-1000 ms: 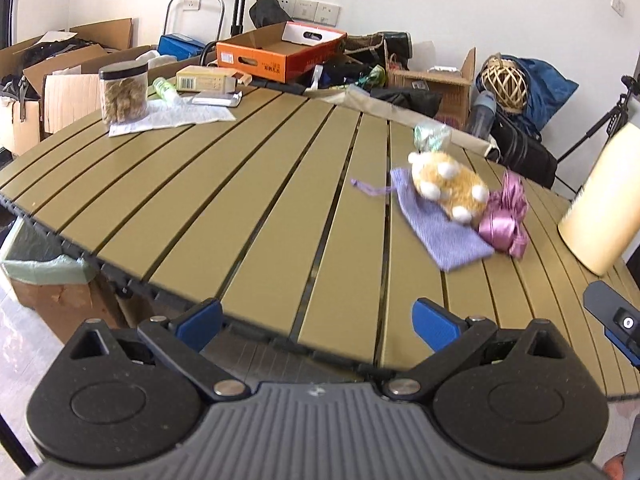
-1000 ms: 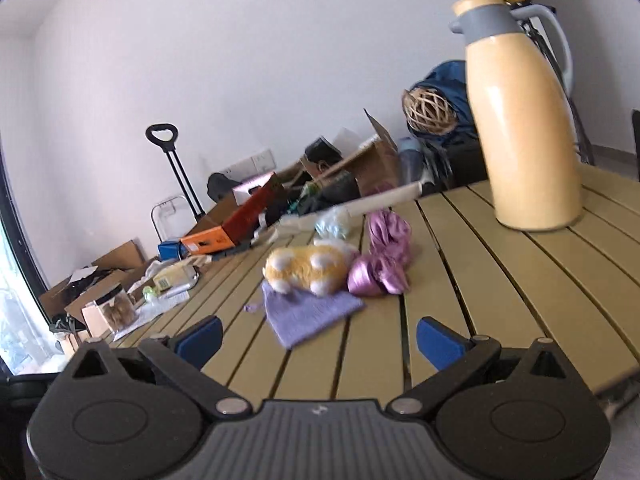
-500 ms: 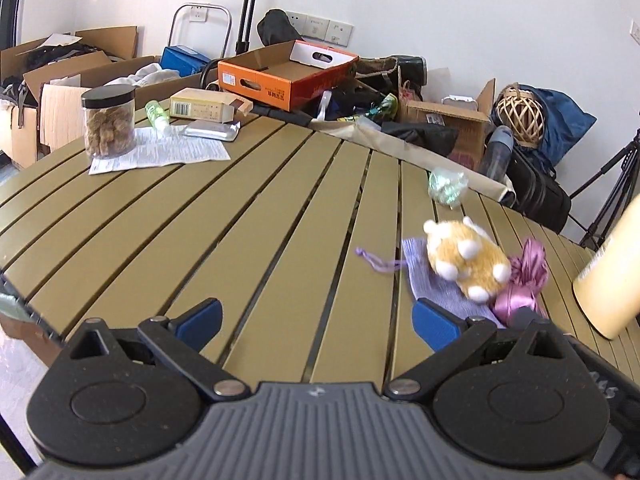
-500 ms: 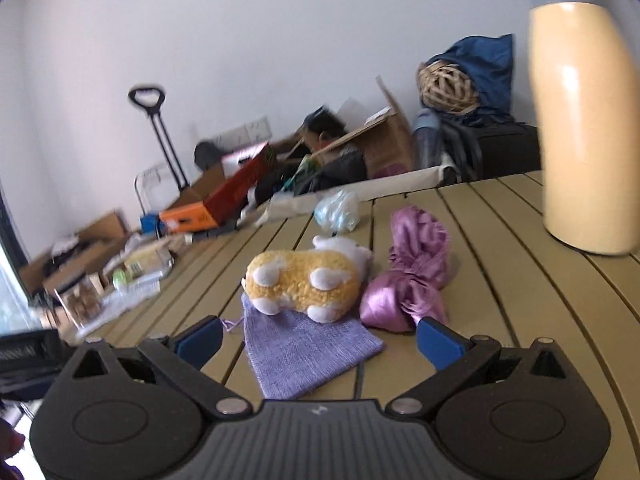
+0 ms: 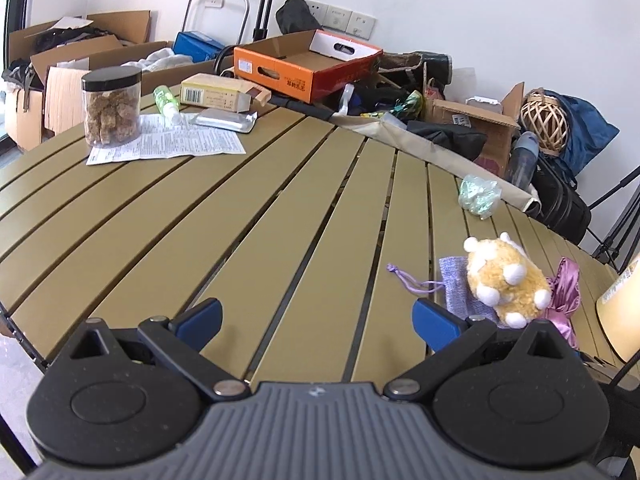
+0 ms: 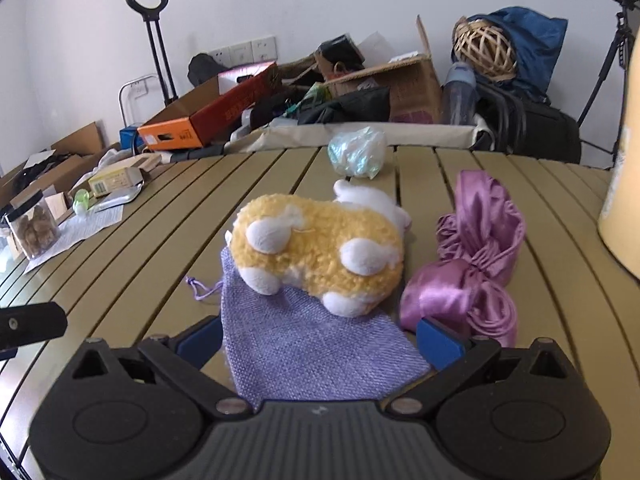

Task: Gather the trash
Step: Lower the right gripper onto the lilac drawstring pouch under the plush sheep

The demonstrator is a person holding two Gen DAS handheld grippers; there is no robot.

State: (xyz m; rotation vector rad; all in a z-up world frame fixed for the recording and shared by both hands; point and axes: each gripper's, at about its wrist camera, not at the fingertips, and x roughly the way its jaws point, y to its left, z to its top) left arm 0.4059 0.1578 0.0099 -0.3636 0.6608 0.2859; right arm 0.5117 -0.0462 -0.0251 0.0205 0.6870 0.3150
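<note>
The right tool (image 6: pixel 319 340) is spread apart, its blue tips either side of the lilac pouch (image 6: pixel 312 354) on the slatted surface (image 6: pixel 160 248). A yellow plush toy (image 6: pixel 320 252) lies on the pouch, a pink satin bag (image 6: pixel 476 264) beside it. Farther back sits crumpled plastic trash (image 6: pixel 357 152). The left tool (image 5: pixel 318 320) hangs apart over bare slats.
</note>
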